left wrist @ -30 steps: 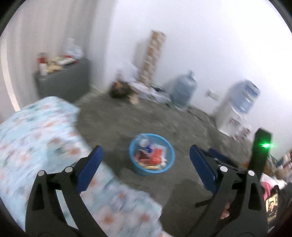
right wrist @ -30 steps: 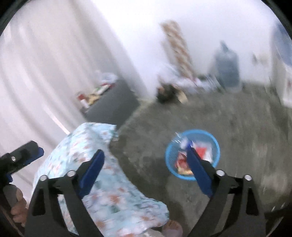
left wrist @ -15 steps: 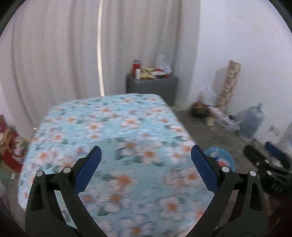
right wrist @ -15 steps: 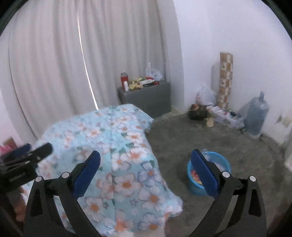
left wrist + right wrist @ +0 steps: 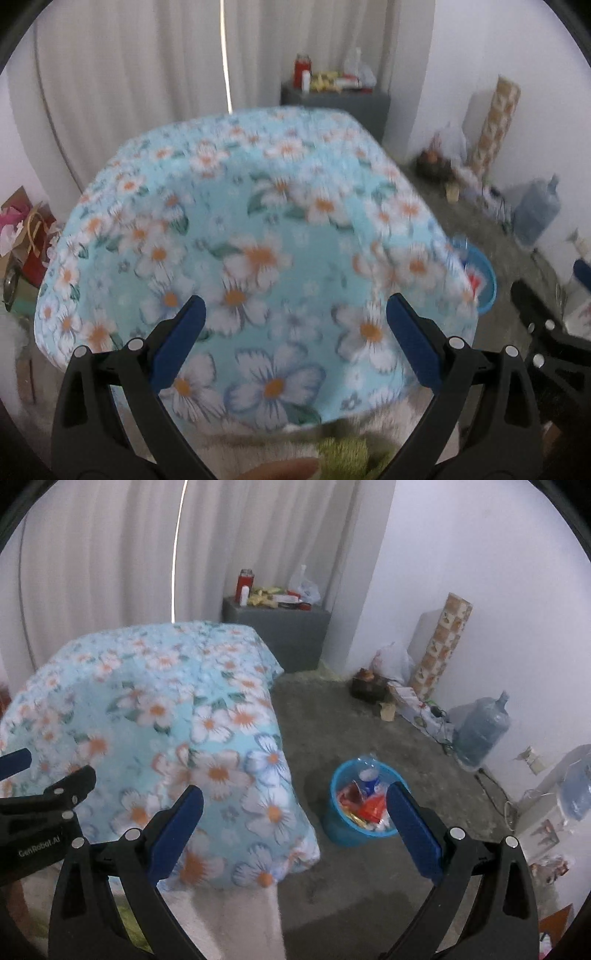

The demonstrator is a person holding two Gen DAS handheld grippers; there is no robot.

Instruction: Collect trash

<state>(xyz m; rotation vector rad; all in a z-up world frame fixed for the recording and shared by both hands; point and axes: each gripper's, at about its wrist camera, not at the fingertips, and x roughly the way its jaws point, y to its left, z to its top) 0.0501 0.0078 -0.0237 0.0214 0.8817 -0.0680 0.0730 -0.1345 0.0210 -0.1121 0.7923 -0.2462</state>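
A blue bin (image 5: 354,827) stands on the grey floor right of the table, filled with wrappers and a plastic bottle (image 5: 367,775). In the left wrist view only its rim (image 5: 484,273) peeks past the table's corner. My left gripper (image 5: 293,343) hangs open over the floral tablecloth (image 5: 258,229) with nothing between its fingers. My right gripper (image 5: 295,823) is open too, held above the table's right corner, with the bin just behind its right fingertip. The left gripper's body (image 5: 40,812) shows at the left edge of the right wrist view.
A grey cabinet (image 5: 288,627) with a red jar and clutter stands by the curtain. Along the right wall are a patterned roll (image 5: 441,642), bags, a large water bottle (image 5: 482,731) and a dispenser (image 5: 569,794). Gift bags (image 5: 22,236) sit left of the table.
Both grippers have swung away from the bin toward the table and the curtain. The left one has come closer over the cloth. Both stayed open and empty.
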